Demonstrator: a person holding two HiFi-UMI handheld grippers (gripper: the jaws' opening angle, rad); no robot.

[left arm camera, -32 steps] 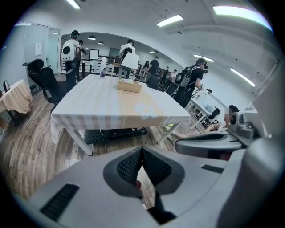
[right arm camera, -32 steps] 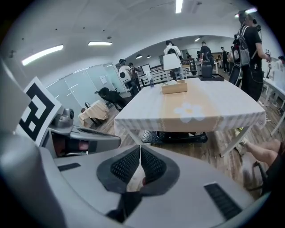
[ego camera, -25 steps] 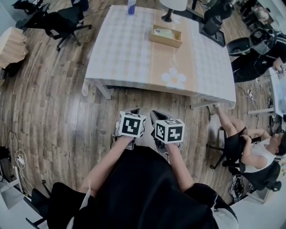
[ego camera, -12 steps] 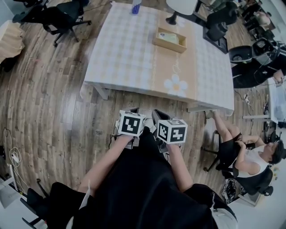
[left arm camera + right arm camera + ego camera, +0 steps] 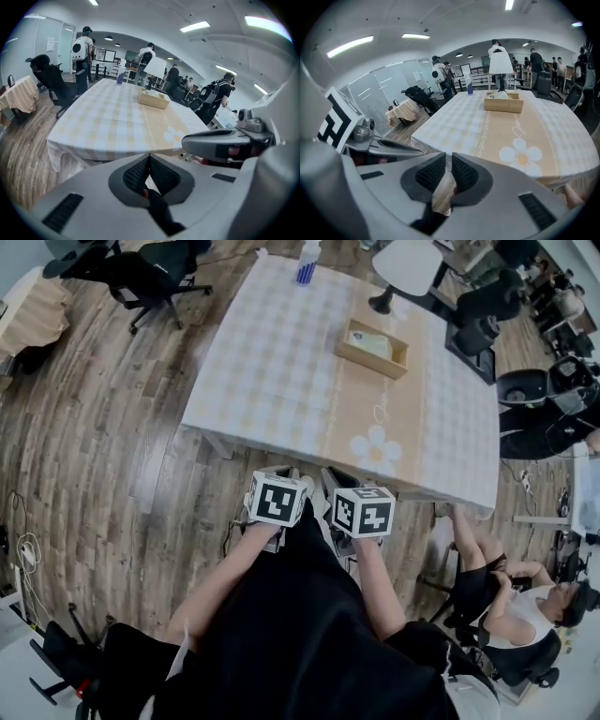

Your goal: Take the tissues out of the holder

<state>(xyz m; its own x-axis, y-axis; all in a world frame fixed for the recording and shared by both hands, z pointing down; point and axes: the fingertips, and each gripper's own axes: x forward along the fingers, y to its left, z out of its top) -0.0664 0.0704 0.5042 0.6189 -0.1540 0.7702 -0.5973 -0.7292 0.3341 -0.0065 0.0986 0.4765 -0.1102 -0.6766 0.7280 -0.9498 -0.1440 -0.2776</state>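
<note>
The wooden tissue holder [image 5: 373, 348] stands on the far right part of the checked tablecloth [image 5: 281, 362], with pale tissues [image 5: 372, 339] lying in it. It also shows in the left gripper view as the holder [image 5: 153, 99] and in the right gripper view as the holder [image 5: 503, 102]. Both grippers hang side by side over the floor, just short of the table's near edge and far from the holder. My left gripper [image 5: 275, 474] is shut and empty, its pads [image 5: 140, 171] meeting at the tips. The jaws of my right gripper [image 5: 336, 476] have just been opening; a narrow gap shows, with nothing in it.
A blue-and-white bottle [image 5: 306, 263] and a white lamp [image 5: 411, 261] stand at the table's far end. Black office chairs [image 5: 155, 268] stand at far left and far right. A seated person [image 5: 511, 615] is at the right, near the table's corner. Other people stand in the background.
Both grippers have moved forward with me toward the table; its near edge now lies just ahead of them. The holder sits further right in the head view.
</note>
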